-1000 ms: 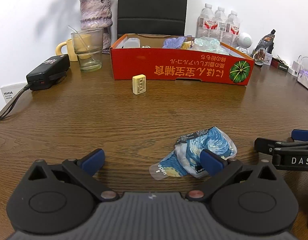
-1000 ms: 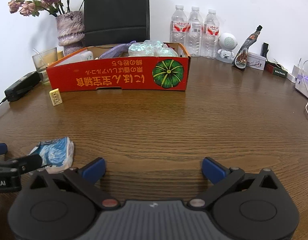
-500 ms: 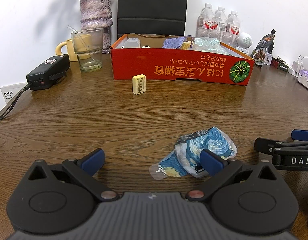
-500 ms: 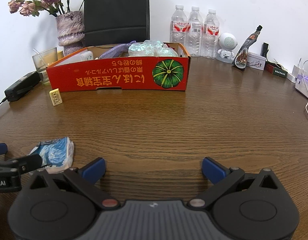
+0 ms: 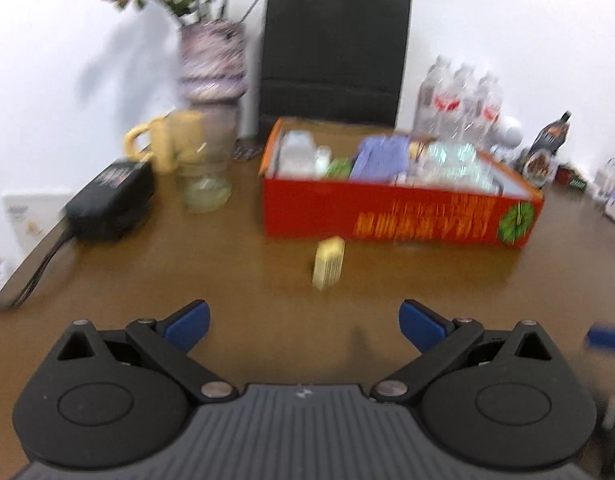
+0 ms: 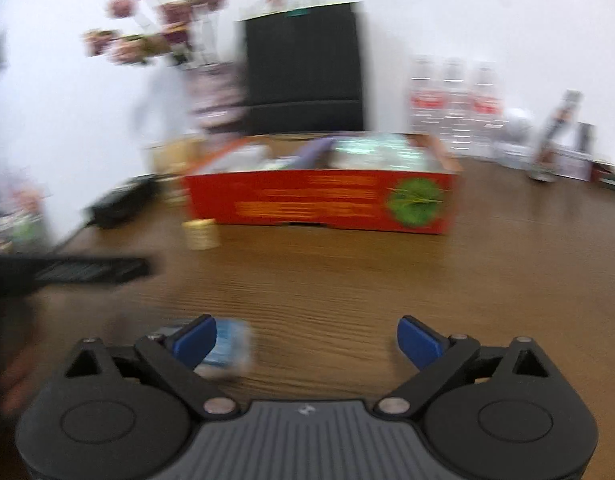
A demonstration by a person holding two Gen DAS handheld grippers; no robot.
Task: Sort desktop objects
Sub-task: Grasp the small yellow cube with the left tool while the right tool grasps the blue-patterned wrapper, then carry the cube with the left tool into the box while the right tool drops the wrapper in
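Left gripper (image 5: 303, 318) jaws spread wide, nothing between, above bare wooden tabletop (image 5: 227, 272). Small yellow block (image 5: 328, 263) stands just ahead, near red cardboard box (image 5: 399, 216) holding sorted items. Right gripper (image 6: 306, 338) jaws wide but closing, nothing pinched; blue-and-white packet (image 6: 227, 346) lies on tabletop beside its left finger, touching or not unclear through blur. Farther back: black adapter (image 5: 109, 196), glass (image 5: 203, 184), yellow mug (image 5: 155, 144), flower vase (image 5: 211, 64), water bottles (image 5: 459, 100).
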